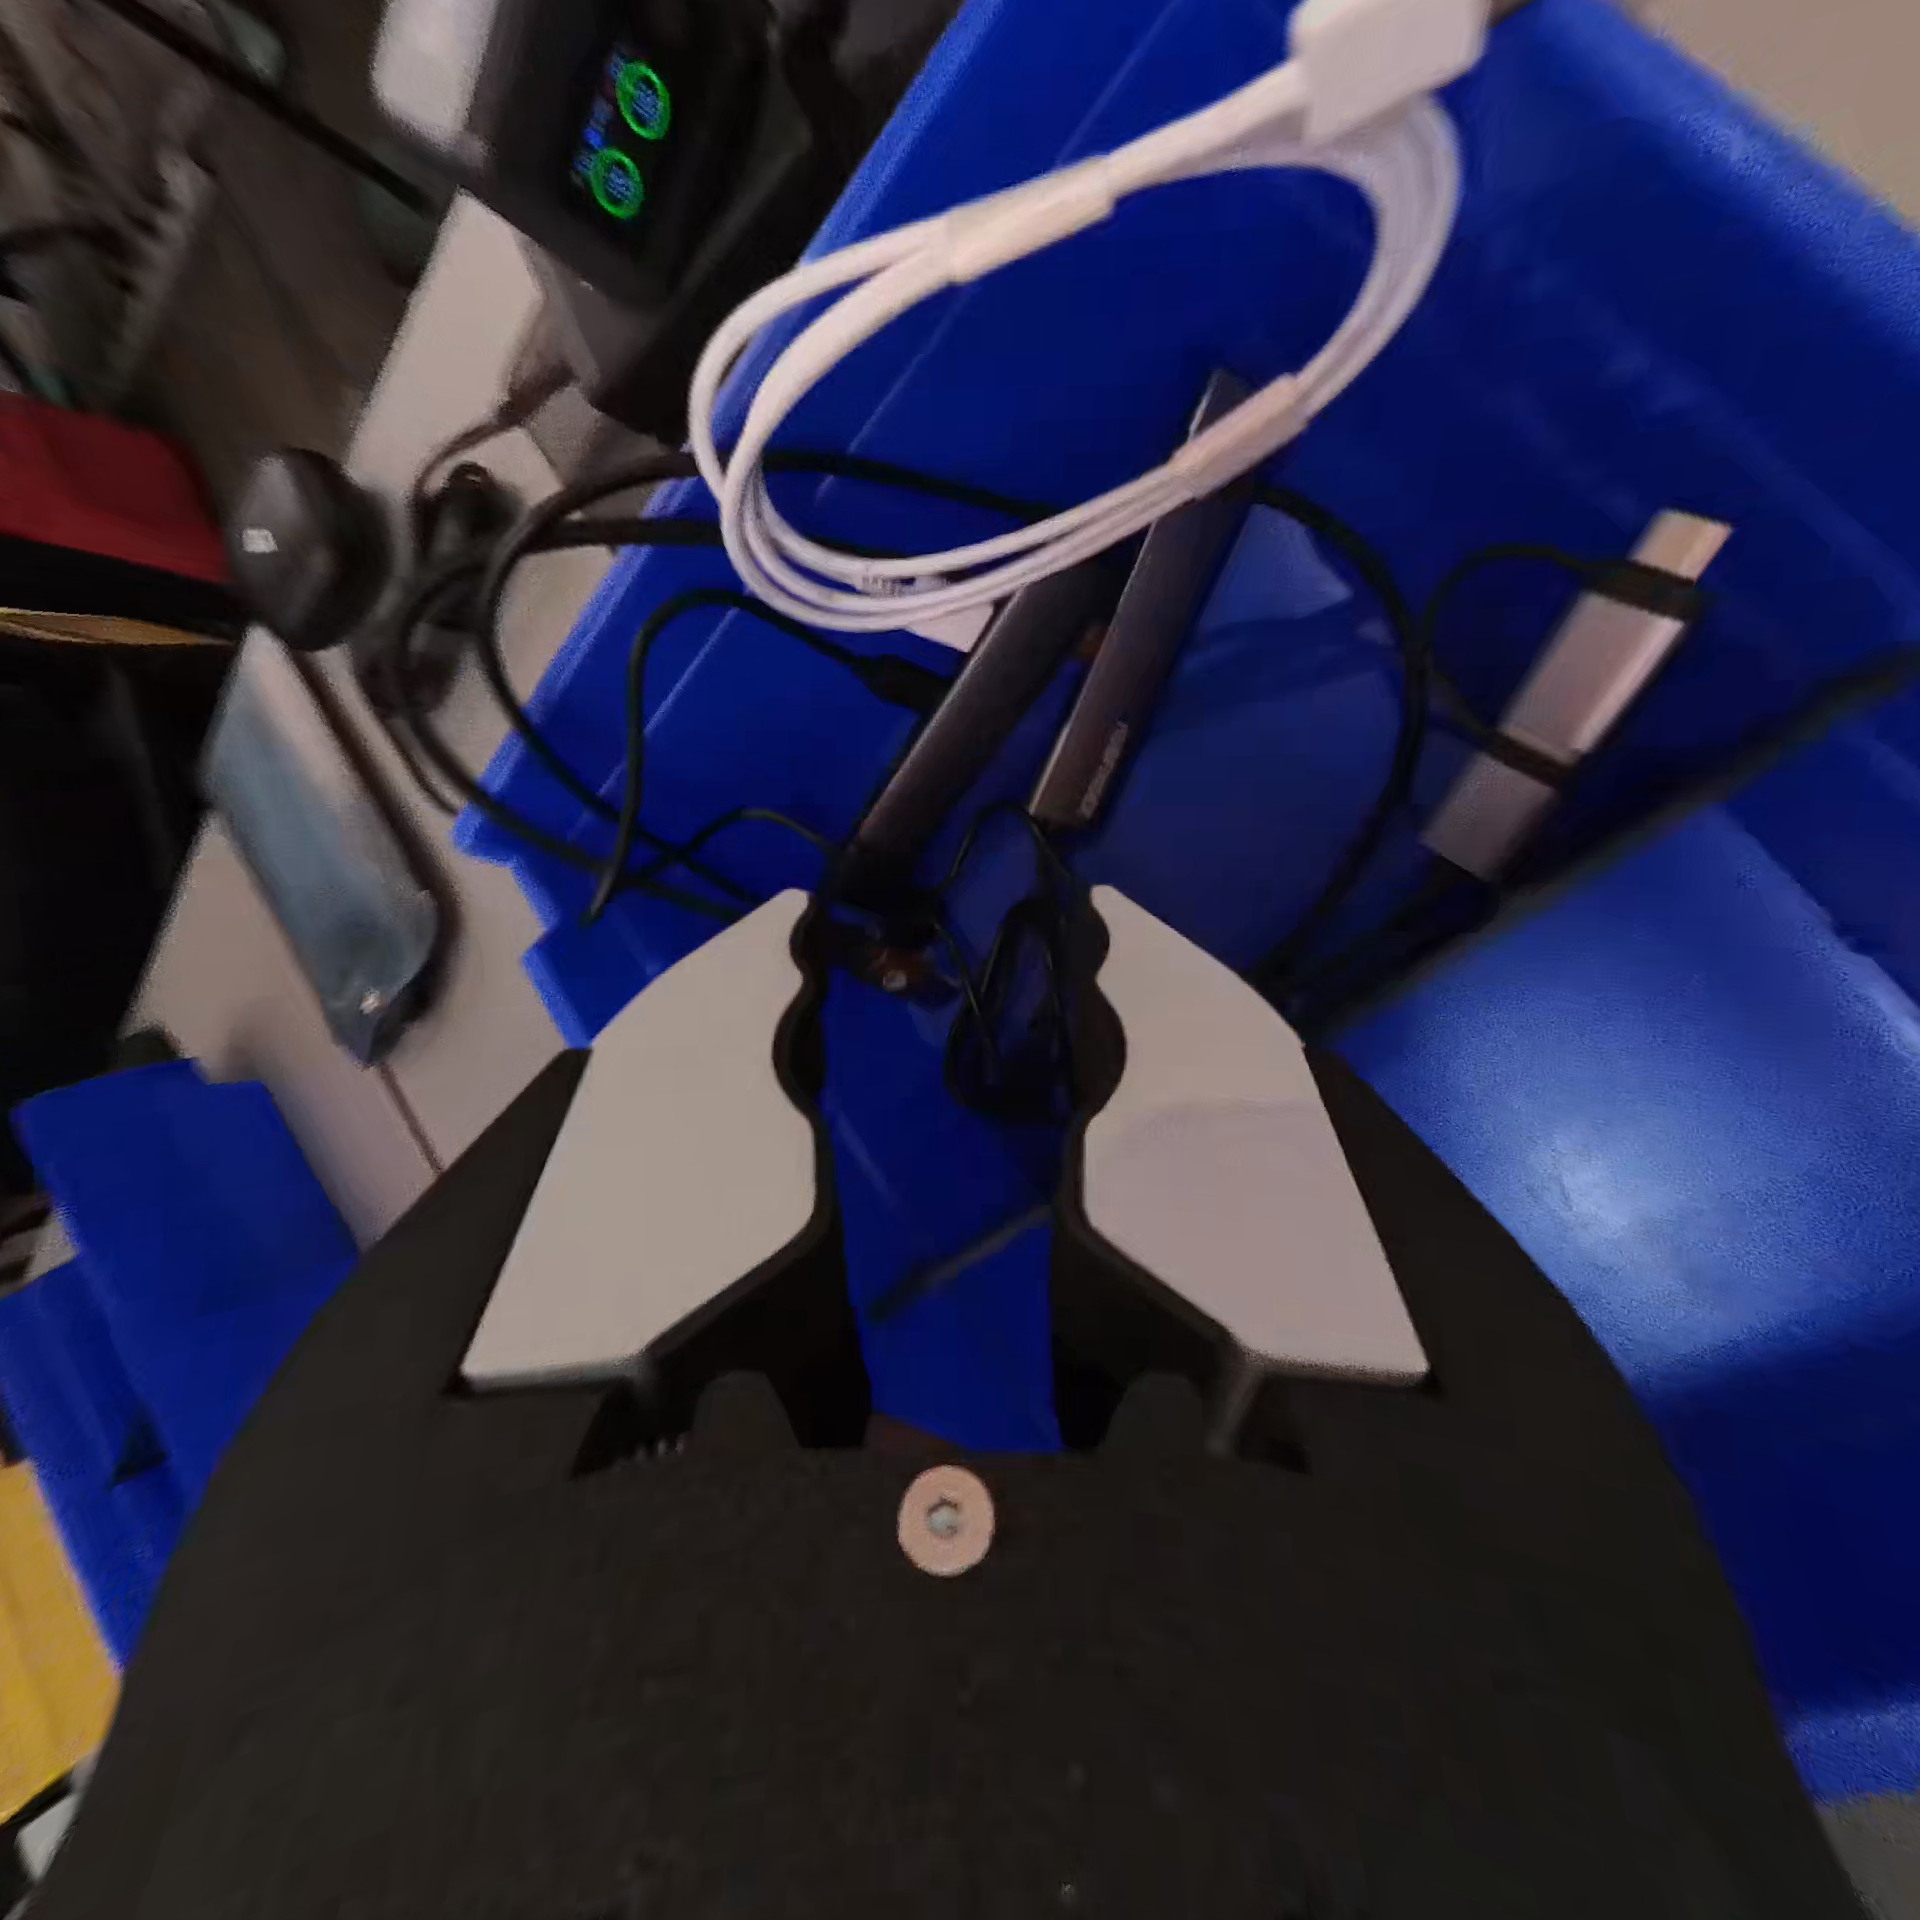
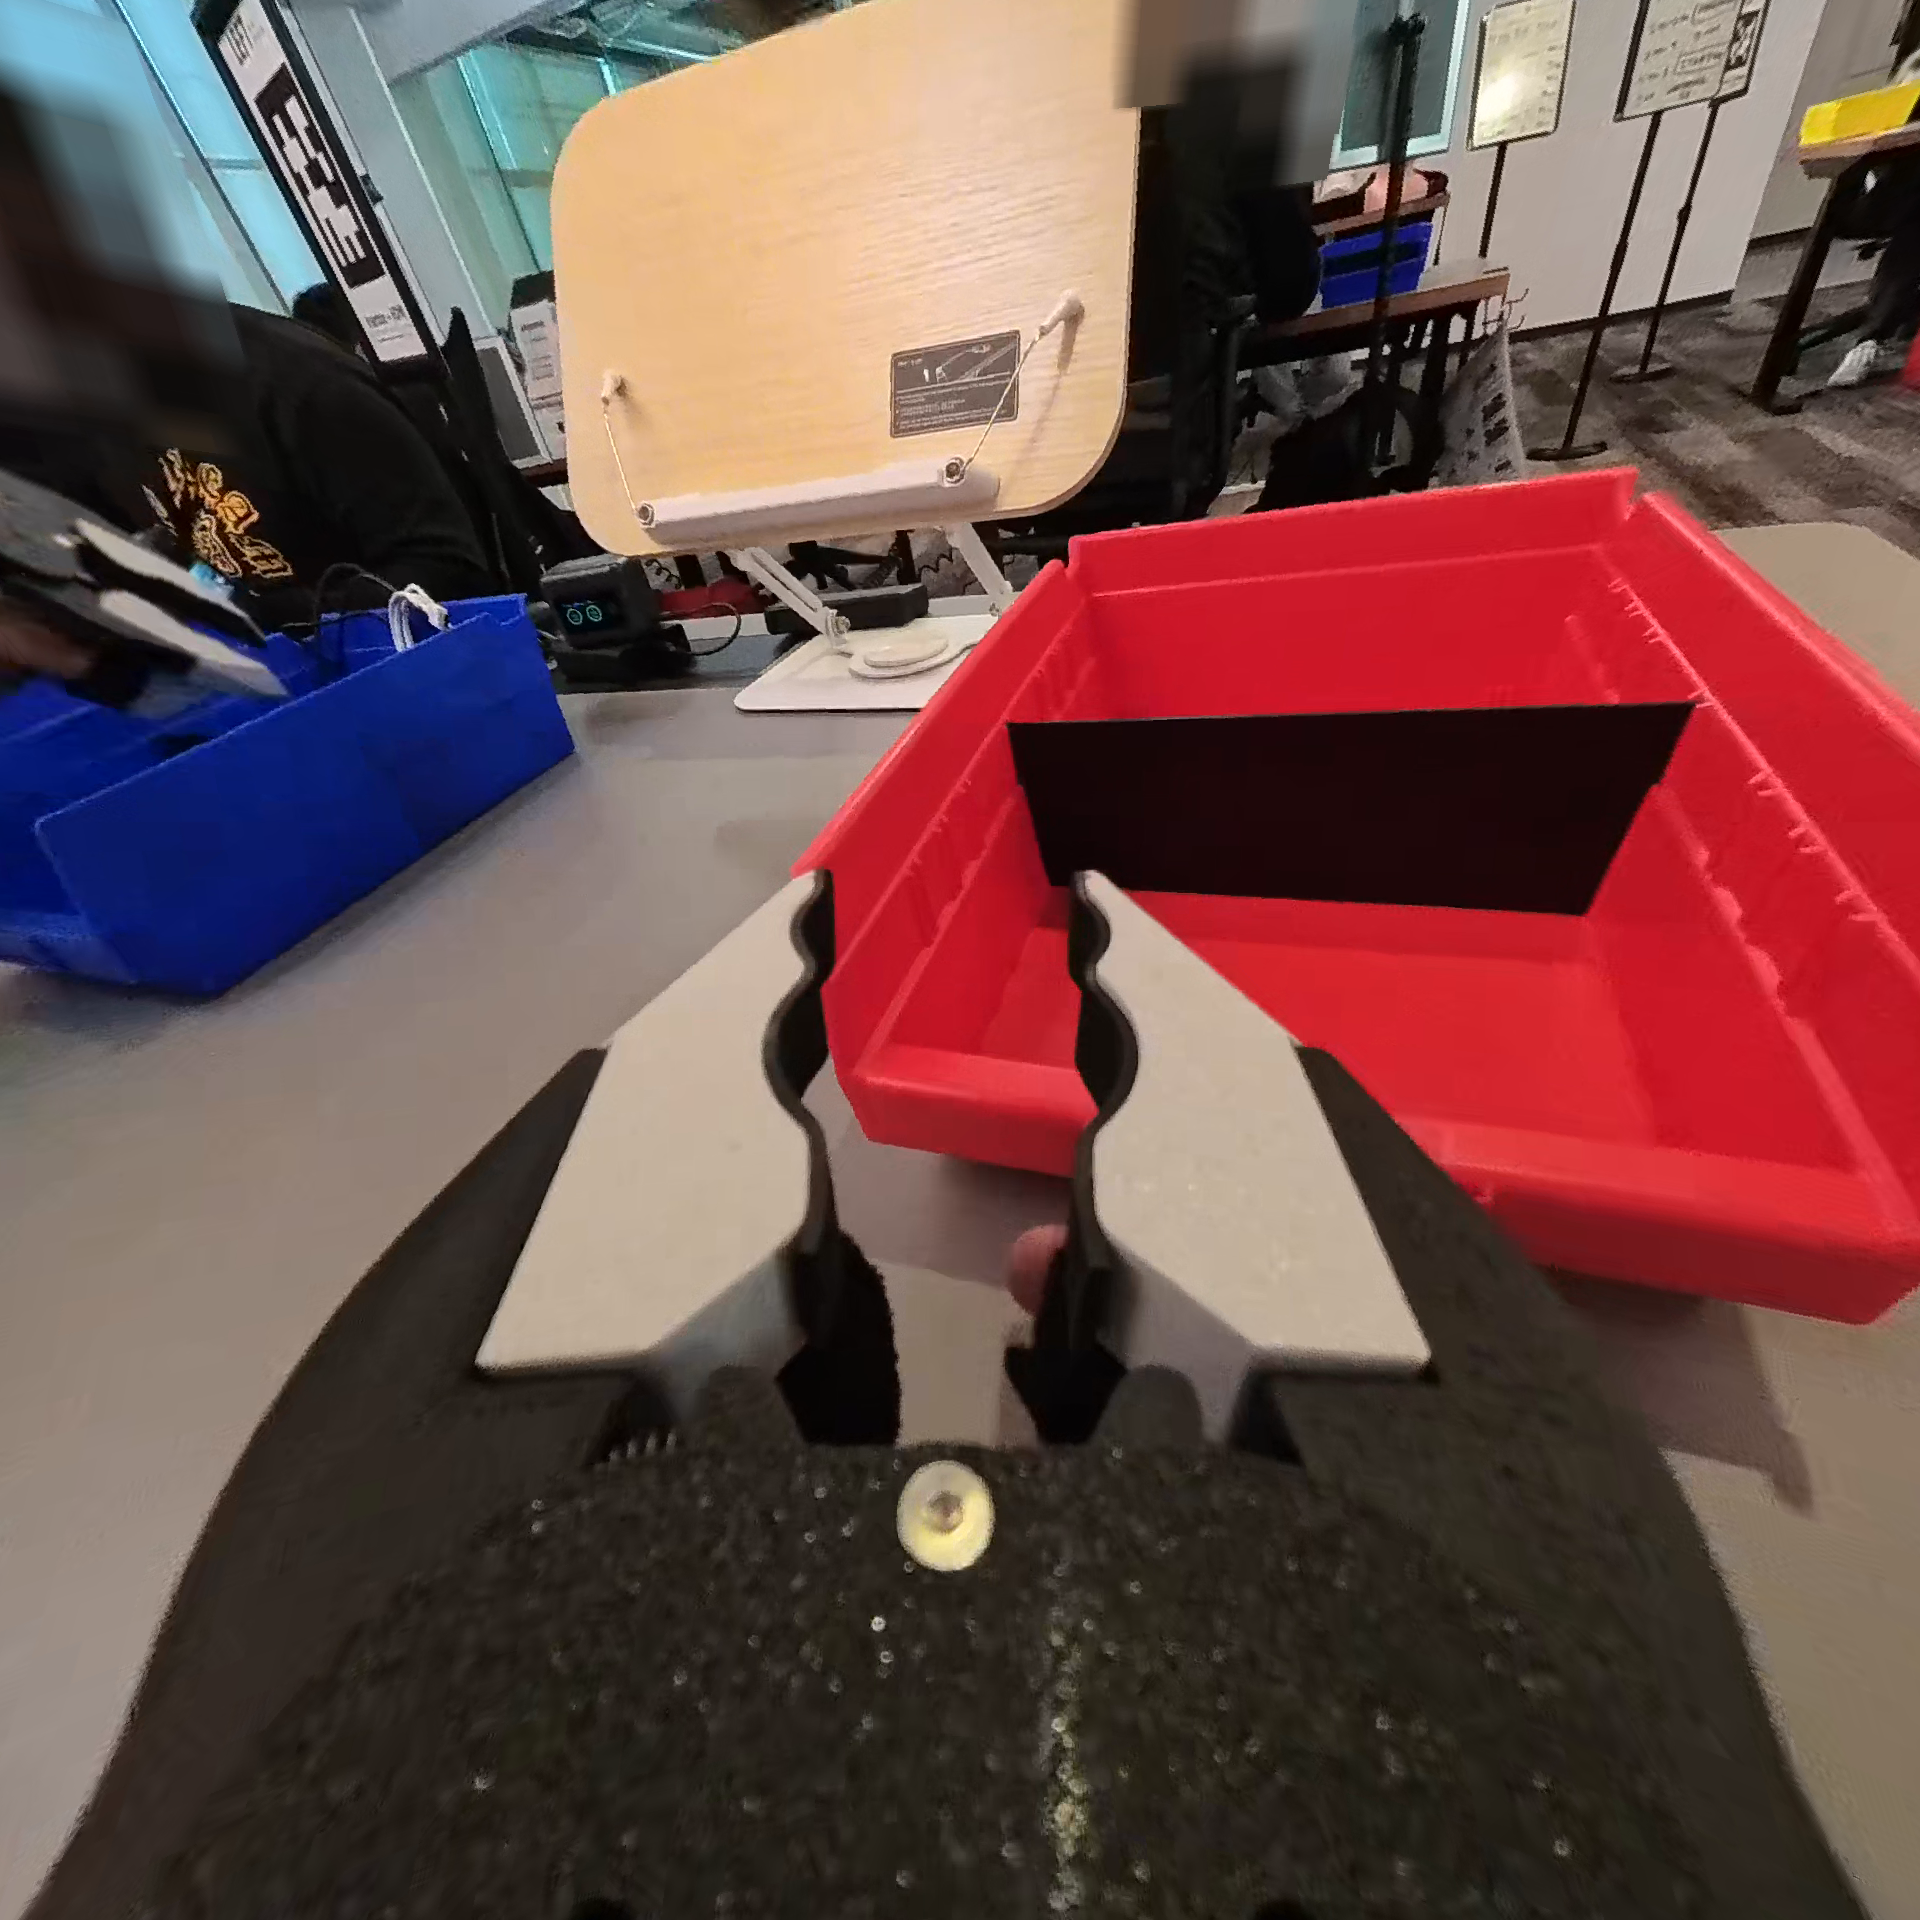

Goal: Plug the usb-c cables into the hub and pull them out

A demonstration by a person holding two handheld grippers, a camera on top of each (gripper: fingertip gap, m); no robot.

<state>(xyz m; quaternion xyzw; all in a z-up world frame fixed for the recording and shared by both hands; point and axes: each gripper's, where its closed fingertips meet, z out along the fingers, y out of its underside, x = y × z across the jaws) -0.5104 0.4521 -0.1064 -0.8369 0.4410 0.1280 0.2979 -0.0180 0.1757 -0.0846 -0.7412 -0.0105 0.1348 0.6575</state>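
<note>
**Q:** Hub (image 1: 1132, 665) position relative to my grippers?

**A:** Dark slim hub, lying in the blue bin (image 1: 1662, 1195), directly ahead of my left gripper (image 1: 948, 935). Its long axis runs away from the fingertips, tilting up and to the right in the left wrist view. A second dark bar (image 1: 977, 717) lies alongside it, touching or nearly so; blur prevents me from telling which is which with certainty.

**Q:** Gripper states?

**A:** Left: fingers apart, with thin black cable (image 1: 997, 987) looped in the gap; I cannot tell whether anything is pinched. Right gripper (image 2: 948, 914): fingers apart, nothing between them, hovering over the grey table (image 2: 312, 1143) at the near wall of the red bin (image 2: 1351, 1226).

**Q:** Which arm is nearer?

**A:** The left, clearly. The right is well apart from the blue bin, which shows at the left edge of its view.

**Q:** Bin contents?

**A:** Blue bin: both dark bars, a silver hub (image 1: 1579, 686) with a black lead plugged in, loose black cables, and a coiled white cable (image 1: 1039, 416) draped over the wall. Red bin: only a black divider (image 2: 1351, 810); both compartments look empty.

**Q:** Next move?

**A:** I judge the left must close on a cable plug near the hub's end.
</note>
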